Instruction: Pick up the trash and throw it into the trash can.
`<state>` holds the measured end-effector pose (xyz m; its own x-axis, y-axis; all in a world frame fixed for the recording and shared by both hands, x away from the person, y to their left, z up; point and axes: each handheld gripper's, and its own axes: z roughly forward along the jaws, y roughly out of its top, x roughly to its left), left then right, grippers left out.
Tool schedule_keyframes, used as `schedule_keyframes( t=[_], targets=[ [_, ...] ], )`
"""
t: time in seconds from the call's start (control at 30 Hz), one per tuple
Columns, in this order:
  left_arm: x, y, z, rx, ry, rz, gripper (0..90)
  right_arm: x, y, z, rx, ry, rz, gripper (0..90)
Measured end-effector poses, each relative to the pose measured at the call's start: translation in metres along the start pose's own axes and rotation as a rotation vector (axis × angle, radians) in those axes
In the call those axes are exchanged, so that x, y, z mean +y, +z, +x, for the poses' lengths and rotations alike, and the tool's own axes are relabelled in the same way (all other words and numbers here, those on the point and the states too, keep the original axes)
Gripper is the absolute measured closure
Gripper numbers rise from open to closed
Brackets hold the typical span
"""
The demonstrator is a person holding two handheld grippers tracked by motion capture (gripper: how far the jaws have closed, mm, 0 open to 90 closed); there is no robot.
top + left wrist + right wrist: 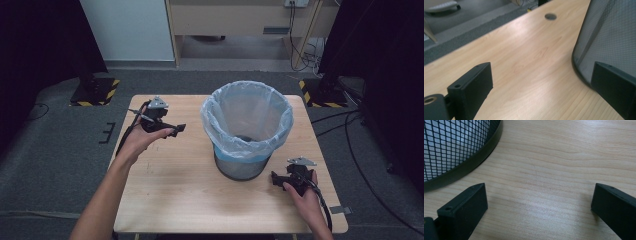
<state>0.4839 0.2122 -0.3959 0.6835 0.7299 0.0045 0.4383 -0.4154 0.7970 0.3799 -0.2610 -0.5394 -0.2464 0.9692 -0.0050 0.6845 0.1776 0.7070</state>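
Item 1: tabletop (pixel 175 185), light wood grain, rectangular, set on a grey carpeted floor (pixel 60 150). A round grommet hole (pixel 550 16) is seen near its far edge in the left gripper view.

Item 2: waste bin (pixel 246 165), dark wire mesh, round, standing upright right of the tabletop's centre. It is lined with a pale translucent bag (pixel 247 120), the bag's edge folded down over the rim. No contents can be made out inside.

Item 3: left claw (pixel 170 129), held in the left hand (pixel 140 142) above the tabletop's left rear part, well apart from the bin and pointed toward it. In the left gripper view its two black jaws are seen spread wide with nothing between them but bare wood; the bin's mesh wall (pixel 609 35) is seen behind the right-hand jaw.

Item 4: right claw (pixel 276 178), held in the right hand (pixel 305 197) low over the tabletop's right front part, just beside the bin's base. In the right gripper view its jaws are spread wide and nothing is held; the bin's dark bottom band (pixel 471 165) curves across the upper left.

Item 5: two stand bases with yellow-black striped edges (pixel 95 92), on the floor beyond the tabletop.
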Motion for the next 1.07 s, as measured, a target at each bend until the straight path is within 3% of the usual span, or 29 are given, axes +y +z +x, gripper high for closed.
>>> schedule_keyframes(
  t=[0.33, 0.4, 0.63, 0.93, 1.07],
  targets=[
    [-0.050, 0.022, 0.014, 0.041, -0.050, 0.097, 3.3, -0.001, -0.001, 0.002, 0.003, -0.001, -0.001, 0.6],
    [-0.061, 0.028, 0.014, 0.066, -0.051, 0.115, 3.7, -0.001, -0.001, 0.002, 0.003, -0.001, -0.001, 0.6],
    [-0.097, 0.049, 0.015, 0.075, -0.127, 0.170, 3.3, -0.001, 0.000, 0.003, 0.004, 0.005, -0.001, 0.5],
    [-0.117, 0.068, 0.015, 0.086, -0.174, 0.184, 4.2, 0.000, 0.000, 0.003, 0.004, 0.003, 0.000, 0.6],
    [-0.121, 0.071, 0.013, 0.098, -0.153, 0.146, 1.7, 0.000, 0.000, 0.003, 0.002, 0.005, 0.000, 0.6]
  ],
)
